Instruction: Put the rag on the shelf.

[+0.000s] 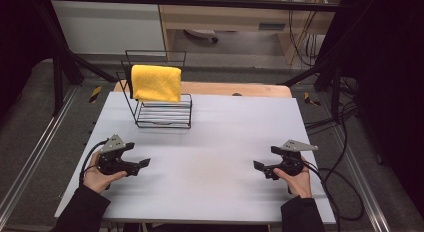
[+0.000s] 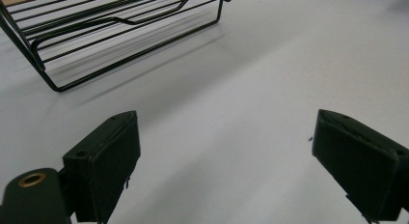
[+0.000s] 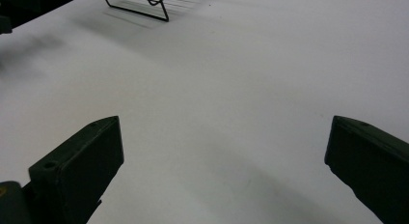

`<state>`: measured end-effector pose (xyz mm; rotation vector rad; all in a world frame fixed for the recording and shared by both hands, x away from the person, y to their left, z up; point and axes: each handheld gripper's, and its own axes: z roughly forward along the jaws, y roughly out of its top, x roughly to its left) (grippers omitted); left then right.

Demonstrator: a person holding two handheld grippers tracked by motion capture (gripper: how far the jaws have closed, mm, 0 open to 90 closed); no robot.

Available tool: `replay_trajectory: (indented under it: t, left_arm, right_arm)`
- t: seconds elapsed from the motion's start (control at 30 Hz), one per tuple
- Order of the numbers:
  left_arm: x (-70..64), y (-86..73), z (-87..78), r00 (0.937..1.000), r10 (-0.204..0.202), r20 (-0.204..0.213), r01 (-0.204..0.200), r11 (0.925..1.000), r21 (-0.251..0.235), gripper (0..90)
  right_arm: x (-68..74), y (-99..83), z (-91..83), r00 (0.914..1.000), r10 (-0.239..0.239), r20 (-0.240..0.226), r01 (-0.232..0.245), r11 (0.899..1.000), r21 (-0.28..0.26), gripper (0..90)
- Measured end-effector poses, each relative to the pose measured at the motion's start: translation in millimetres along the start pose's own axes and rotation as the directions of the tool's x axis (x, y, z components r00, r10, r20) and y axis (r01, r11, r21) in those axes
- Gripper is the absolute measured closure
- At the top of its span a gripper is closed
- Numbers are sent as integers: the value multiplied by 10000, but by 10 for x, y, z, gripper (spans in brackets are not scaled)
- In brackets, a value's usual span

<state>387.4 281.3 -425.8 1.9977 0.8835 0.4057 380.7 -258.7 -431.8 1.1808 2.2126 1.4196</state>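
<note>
Currently: pale grey table [image 1: 210, 142], matte, on dim carpeted floor [image 1: 30, 117]. Left claw [image 1: 134, 155] and right claw [image 1: 265, 158] spread wide, well apart. Yellow cloth [image 1: 156, 83] draped over wire rack [image 1: 165, 117] at far left.

Ahead of the grippers, beyond the pale grey rectangular table top [image 1: 225, 117], a light wooden shelf unit [image 1: 225, 14] and a white panel [image 1: 107, 27] stand on grey carpeted floor [image 1: 30, 117], black metal frame bars [image 1: 190, 0] overhead, darkness beside.

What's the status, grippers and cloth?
Left gripper and right gripper open, empty, low over table. Yellow cloth draped on wire rack, untouched. Path clear.
</note>
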Motion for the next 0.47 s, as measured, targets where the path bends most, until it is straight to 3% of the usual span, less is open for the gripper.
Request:
replay_trajectory:
  t: [0.2, 0.47]
  left_arm:
    - [3, -69, 2, 10000, -12, 42, 12, 10000, -5, 97]
    - [9, -121, 11, 10000, 77, -4, -77, 9999, 143, 97]
  right_arm:
    - [-60, -144, -72, 9998, 188, 97, -189, 9998, 101, 6]
    - [-48, -177, -88, 9997, 97, 229, -102, 9997, 210, 6]
